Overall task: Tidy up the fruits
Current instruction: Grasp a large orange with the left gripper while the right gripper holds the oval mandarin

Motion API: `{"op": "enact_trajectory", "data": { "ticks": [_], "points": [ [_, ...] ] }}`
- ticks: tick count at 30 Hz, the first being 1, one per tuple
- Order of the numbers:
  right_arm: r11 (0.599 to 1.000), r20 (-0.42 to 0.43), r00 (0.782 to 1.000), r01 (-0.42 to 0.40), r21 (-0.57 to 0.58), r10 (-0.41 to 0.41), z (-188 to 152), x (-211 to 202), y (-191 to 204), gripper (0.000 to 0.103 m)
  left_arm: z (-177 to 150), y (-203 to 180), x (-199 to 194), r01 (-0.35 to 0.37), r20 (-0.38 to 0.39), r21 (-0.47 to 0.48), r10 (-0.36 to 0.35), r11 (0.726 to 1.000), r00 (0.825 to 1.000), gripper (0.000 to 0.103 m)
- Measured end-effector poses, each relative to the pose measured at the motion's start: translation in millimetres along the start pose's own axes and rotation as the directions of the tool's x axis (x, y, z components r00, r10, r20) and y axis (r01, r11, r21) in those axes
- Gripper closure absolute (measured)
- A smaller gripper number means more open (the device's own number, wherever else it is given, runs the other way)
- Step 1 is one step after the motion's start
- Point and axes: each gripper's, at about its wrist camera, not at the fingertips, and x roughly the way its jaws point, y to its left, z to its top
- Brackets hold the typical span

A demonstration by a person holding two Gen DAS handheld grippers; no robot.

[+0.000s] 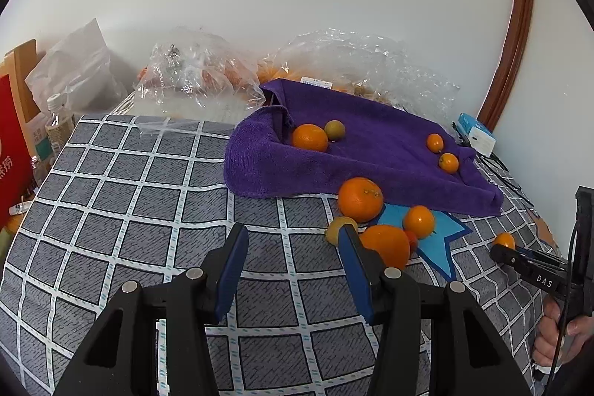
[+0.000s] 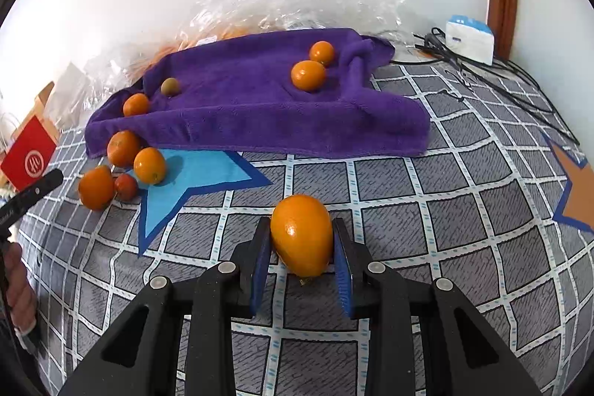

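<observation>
My right gripper is shut on an oval orange fruit just above the checked cloth. The left wrist view shows that gripper at the far right with the fruit at its tip. My left gripper is open with nothing between its pads, left of a cluster of oranges by the blue star patch. That cluster lies at the front left edge of the purple towel. On the towel lie two small oranges to the right, and an orange and a greenish fruit to the left.
Clear plastic bags of fruit stand along the wall behind the towel. A red box and a bottle stand at the left edge. A white and blue box and black cables lie at the back right.
</observation>
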Motion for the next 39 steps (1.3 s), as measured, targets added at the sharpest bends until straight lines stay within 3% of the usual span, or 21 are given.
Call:
{"op": "enact_trajectory", "data": {
  "ticks": [16,24,27,32,39],
  "points": [
    [0.999,-0.007,0.999,0.034,0.005,-0.034,0.7,4.2,1.5,0.071,-3.4,-6.5,4.5,0.051,-0.032,0.015,-0.051,0.999,0.998,0.055],
    [0.999,-0.001,0.999,0.035,0.01,-0.035,0.4,2.3,0.9,0.071,-7.3,-19.2,6.0,0.189,-0.096,0.02,-0.186,0.982,0.978,0.055],
    [0.998,0.004,0.998,0.062,0.028,-0.062,0.5,0.0,-0.8,0.072,-6.5,-26.8,9.4,0.203,-0.129,0.004,-0.201,0.979,0.971,0.055],
    [0.994,0.009,0.997,0.073,0.085,-0.074,-6.5,-11.9,-7.0,0.072,-7.3,-39.1,28.3,0.182,-0.218,-0.026,-0.184,0.983,0.959,0.055],
    [0.986,0.019,0.992,0.123,0.108,-0.126,-17.5,-36.5,-7.7,0.072,-2.8,-34.5,42.7,0.164,-0.254,-0.096,-0.183,0.982,0.95,0.055]
  ]
}}
